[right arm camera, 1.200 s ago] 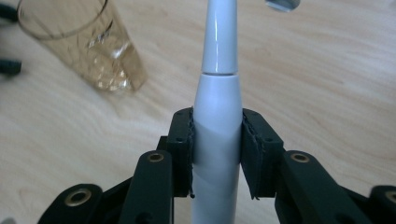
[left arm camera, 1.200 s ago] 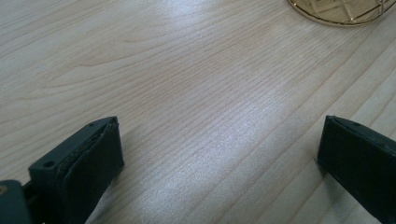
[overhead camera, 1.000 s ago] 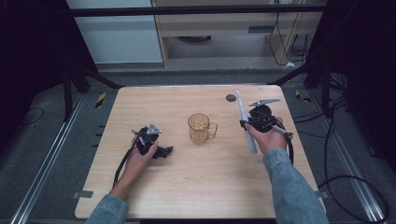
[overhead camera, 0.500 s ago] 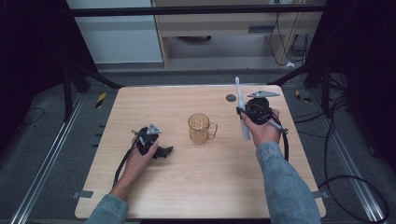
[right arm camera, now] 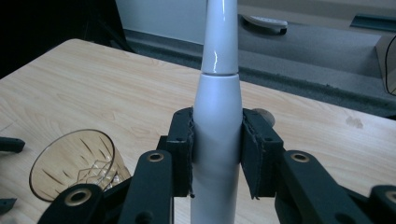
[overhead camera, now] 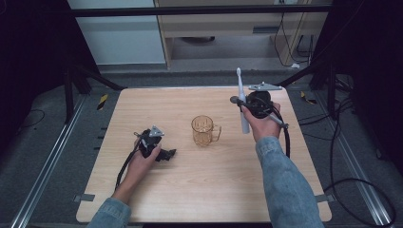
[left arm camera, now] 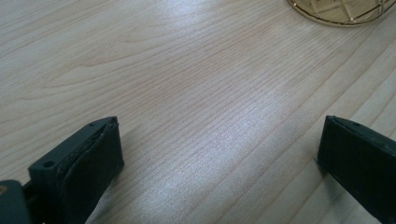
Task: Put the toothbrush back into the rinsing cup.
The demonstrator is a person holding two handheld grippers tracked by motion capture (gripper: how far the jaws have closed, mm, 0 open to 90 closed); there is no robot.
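Right gripper [right arm camera: 217, 154] is clamped on the toothbrush [right arm camera: 217, 116], upright at the mug's [overhead camera: 204, 130] 3 o'clock; left gripper [left arm camera: 219, 154] gapes idle. Transport step; next, likely lower brush into mug.

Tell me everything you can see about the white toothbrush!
The toothbrush is an electric one: a thick, smooth white handle that looks like glossy plastic, a seam, then a thinner neck rising to a small brush head. It stands nearly upright, head up, lifted off the table. The right tool is shut on the handle, one black pad pressing each side. It hangs to the right of the amber cup and does not touch it.
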